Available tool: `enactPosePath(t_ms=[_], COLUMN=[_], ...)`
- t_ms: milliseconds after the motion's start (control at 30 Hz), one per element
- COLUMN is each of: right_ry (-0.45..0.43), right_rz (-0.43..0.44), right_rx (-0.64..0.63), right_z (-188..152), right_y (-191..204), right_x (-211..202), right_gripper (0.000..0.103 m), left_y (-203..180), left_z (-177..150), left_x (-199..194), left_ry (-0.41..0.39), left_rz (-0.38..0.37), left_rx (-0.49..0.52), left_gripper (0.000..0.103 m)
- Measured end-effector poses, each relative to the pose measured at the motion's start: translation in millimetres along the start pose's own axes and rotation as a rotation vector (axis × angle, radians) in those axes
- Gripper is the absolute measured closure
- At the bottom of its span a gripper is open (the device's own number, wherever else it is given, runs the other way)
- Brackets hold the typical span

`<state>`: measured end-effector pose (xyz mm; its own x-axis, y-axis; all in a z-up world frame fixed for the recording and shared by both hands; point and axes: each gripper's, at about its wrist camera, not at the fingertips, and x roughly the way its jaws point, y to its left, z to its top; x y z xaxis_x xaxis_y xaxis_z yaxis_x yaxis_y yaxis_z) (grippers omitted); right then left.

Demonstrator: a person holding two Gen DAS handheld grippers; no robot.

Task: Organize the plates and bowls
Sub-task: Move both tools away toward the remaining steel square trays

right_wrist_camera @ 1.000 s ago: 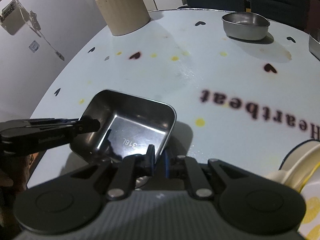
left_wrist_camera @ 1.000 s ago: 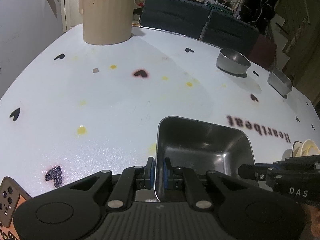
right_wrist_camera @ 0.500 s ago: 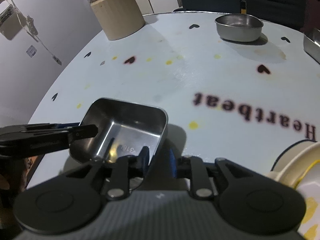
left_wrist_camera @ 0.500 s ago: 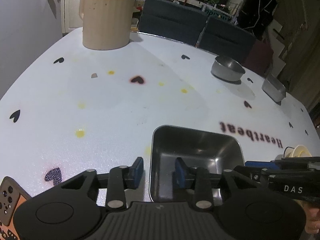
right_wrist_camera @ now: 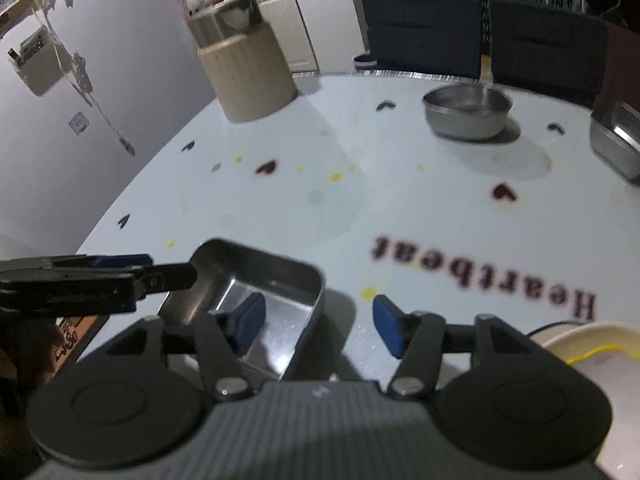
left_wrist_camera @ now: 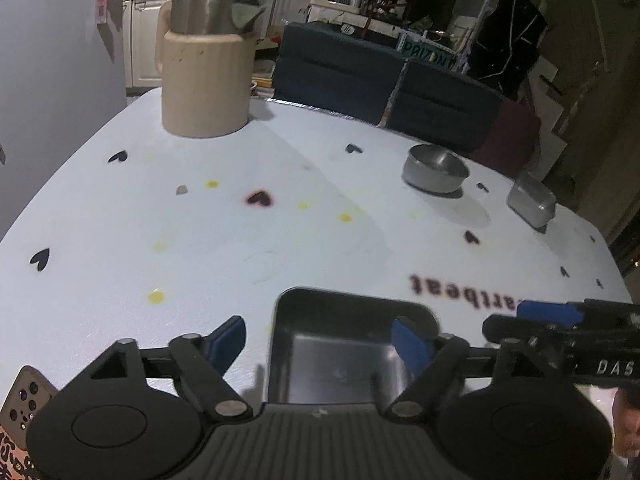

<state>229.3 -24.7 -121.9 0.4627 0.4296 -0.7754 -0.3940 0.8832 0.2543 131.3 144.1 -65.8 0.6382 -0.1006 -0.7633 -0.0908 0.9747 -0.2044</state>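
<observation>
Both your grippers, clamped on the square steel tray's rim a second ago, now have their jaws spreading, and both have lifted a little.

Left gripper [left_wrist_camera: 318, 338]: jaws released and opening; the square steel tray [left_wrist_camera: 340, 344] sits on the bench [left_wrist_camera: 240, 248], its left wall between the blue pads, untouched.

Right gripper [right_wrist_camera: 316, 322]: jaws released and opening; the tray's right wall stands between them, clear of both pads.

Ahead of your jaws, well apart: round steel bowl [left_wrist_camera: 435, 168], second square steel dish [left_wrist_camera: 531, 199].

Far left ahead: beige kettle [left_wrist_camera: 204, 80].

Just right of the right jaws: cream plate [right_wrist_camera: 592, 344].
</observation>
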Motion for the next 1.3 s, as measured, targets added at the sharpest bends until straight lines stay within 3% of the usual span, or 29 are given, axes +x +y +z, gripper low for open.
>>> enactPosePath(t_ms=[200,533,933,1300], right_ry=[-0.082,-0.199,-0.297,-0.34], right_rz=[-0.04,-0.154,-0.289,-0.352], right_rx=[0.011,0.031,0.078,0.146], right_z=[8.8,9.8,2.3,4.0], right_y=[-19.1,-71.3,-142.9,-205.0], right_x=[-26.2,-67.5,-101.2,-113.4], right_gripper=[0.022,0.002,0.0,0.0], left_y=[-21.0,-68.2,-136.4,-190.9], left_z=[8.1,18.8,29.5,33.9], left_x=[-7.2,-9.6,4.2,34.7], left_ry=[-0.039,-0.103,-0.147,-0.112], left_rz=[-0.021,-0.065,-0.137,-0.205], left_rx=[0.011,0.05,0.064,0.043], left_gripper=[0.003,0.0,0.0,0.0])
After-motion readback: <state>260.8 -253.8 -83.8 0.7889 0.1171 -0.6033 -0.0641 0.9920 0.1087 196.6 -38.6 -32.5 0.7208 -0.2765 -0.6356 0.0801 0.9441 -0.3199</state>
